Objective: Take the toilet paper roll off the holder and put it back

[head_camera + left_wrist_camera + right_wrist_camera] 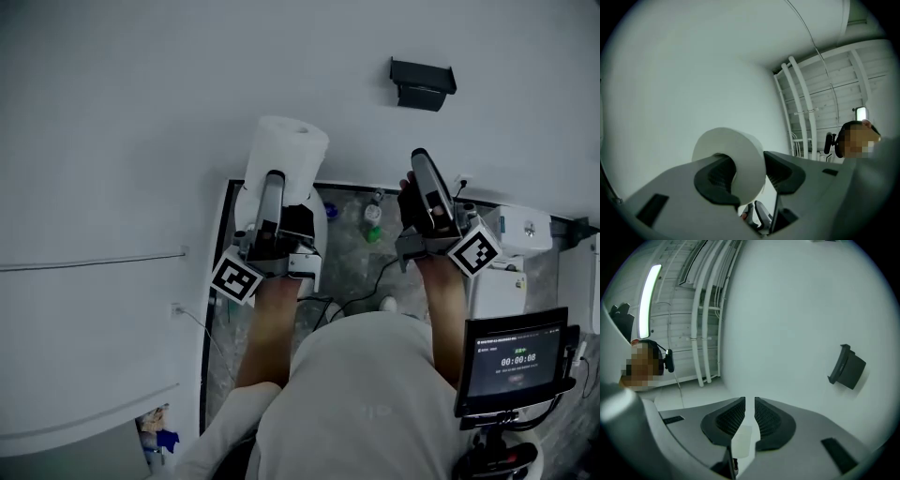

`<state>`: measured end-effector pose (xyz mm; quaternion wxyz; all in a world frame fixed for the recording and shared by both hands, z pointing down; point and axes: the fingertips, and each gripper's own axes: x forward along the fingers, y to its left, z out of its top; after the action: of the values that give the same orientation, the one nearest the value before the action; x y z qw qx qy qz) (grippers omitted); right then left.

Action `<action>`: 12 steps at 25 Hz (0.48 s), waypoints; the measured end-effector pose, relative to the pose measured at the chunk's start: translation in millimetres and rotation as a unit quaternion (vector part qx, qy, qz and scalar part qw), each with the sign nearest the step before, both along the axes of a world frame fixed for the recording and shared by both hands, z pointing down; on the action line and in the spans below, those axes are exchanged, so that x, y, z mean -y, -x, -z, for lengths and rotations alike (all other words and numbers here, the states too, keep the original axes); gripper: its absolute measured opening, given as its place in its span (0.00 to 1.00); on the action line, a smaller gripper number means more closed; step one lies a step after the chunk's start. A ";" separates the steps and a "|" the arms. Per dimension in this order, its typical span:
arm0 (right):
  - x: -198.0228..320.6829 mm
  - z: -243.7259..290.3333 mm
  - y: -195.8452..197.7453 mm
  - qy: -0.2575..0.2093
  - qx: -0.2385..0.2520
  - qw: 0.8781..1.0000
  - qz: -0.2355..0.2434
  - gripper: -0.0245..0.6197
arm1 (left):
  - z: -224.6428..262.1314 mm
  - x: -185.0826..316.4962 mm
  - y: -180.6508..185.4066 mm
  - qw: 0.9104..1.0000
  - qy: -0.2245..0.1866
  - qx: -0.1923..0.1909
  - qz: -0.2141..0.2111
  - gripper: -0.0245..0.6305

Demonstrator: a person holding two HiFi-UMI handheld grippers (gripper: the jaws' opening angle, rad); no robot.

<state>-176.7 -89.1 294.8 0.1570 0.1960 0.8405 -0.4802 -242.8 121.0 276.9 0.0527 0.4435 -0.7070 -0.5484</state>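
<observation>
Left tongs (278,190): left of centre in the head view, raised in front of the white wall (112,112), with the marker cube at the near end and a bare forearm behind it.
Left tongs, state (750,176): clamped on the toilet paper roll; in the left gripper view the white paper fills the gap between the two dark ribbed pads, and both pads touch it.
Toilet paper roll (289,155): held up in the air at the tip of the left tongs, upper middle of the head view. It is well apart from the holder and lower and further left in the frame.
Roll, close up (733,150): lower centre of the left gripper view, with one flat end turned toward the left pad and the wall behind it.
Holder (422,84): a small dark bracket fixed on the wall, upper right of centre in the head view, with nothing on it.
Right tongs (424,178): right of centre in the head view, just below the holder in the frame and not touching it.
Right tongs, state (750,416): the pads are almost together with only a thin slit between them, and they hold nothing.
Holder, from the right tongs (847,366): at the right edge of the right gripper view, on the bare wall.
Screen (516,361): lower right corner of the head view, lit and showing a row of digits.
</observation>
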 end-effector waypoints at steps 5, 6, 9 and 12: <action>-4.3 7.3 1.2 -0.004 0.013 1.000 0.009 0.14 | 6.6 -0.9 -4.2 0.999 -0.035 0.004 0.000 0.33; -3.9 6.4 0.8 -0.004 0.013 1.000 0.009 0.14 | 7.1 -1.3 -4.0 0.999 -0.038 0.006 0.002 0.33; -2.4 5.1 -0.1 -0.007 0.014 1.000 0.007 0.14 | 4.8 -1.5 -0.6 1.000 -0.017 0.013 0.015 0.33; -0.7 5.8 -1.2 -0.009 0.016 1.000 0.004 0.14 | 3.8 -2.5 0.7 0.999 -0.046 0.007 0.001 0.32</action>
<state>-175.5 -88.3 289.0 0.1665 0.2081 0.8414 -0.4702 -243.5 123.5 273.1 0.0268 0.4480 -0.6822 -0.5772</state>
